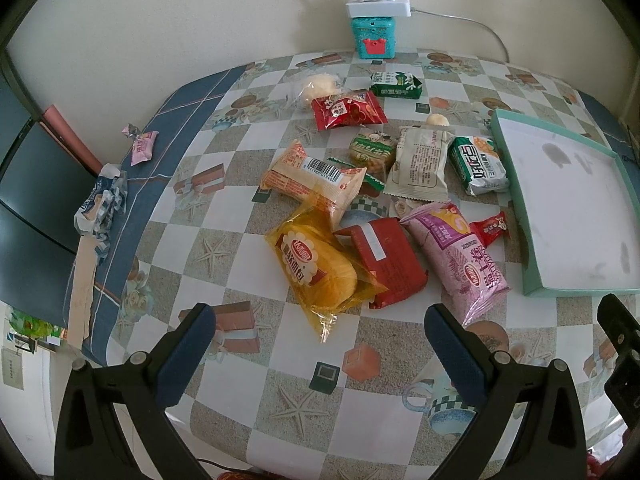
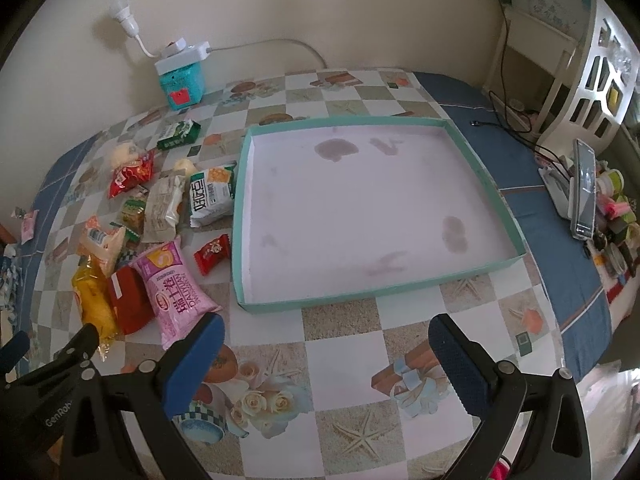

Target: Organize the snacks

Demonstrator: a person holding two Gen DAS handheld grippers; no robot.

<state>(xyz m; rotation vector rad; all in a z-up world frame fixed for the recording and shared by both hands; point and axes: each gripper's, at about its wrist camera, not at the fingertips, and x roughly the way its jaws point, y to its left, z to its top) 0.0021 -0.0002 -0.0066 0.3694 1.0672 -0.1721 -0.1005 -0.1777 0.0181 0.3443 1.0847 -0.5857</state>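
Observation:
Several snack packs lie in a loose pile on the checked tablecloth: a yellow bread pack [image 1: 320, 268], a dark red pack [image 1: 386, 264], a pink roll pack [image 1: 464, 256] and a small red candy [image 1: 490, 227]. A teal shallow box [image 2: 240, 216] with a white stained floor sits right of the pile and holds nothing. My left gripper [image 1: 320, 324] is open and empty, just short of the yellow pack. My right gripper [image 2: 326, 334] is open and empty, in front of the box's near edge. The pink pack [image 2: 176, 292] lies by its left finger.
A teal tin [image 1: 373, 38] with a white power strip on top stands at the back wall. Crumpled wrappers [image 1: 102, 204] lie at the table's left edge. A phone on a stand [image 2: 584, 188] and small clutter sit at the right edge.

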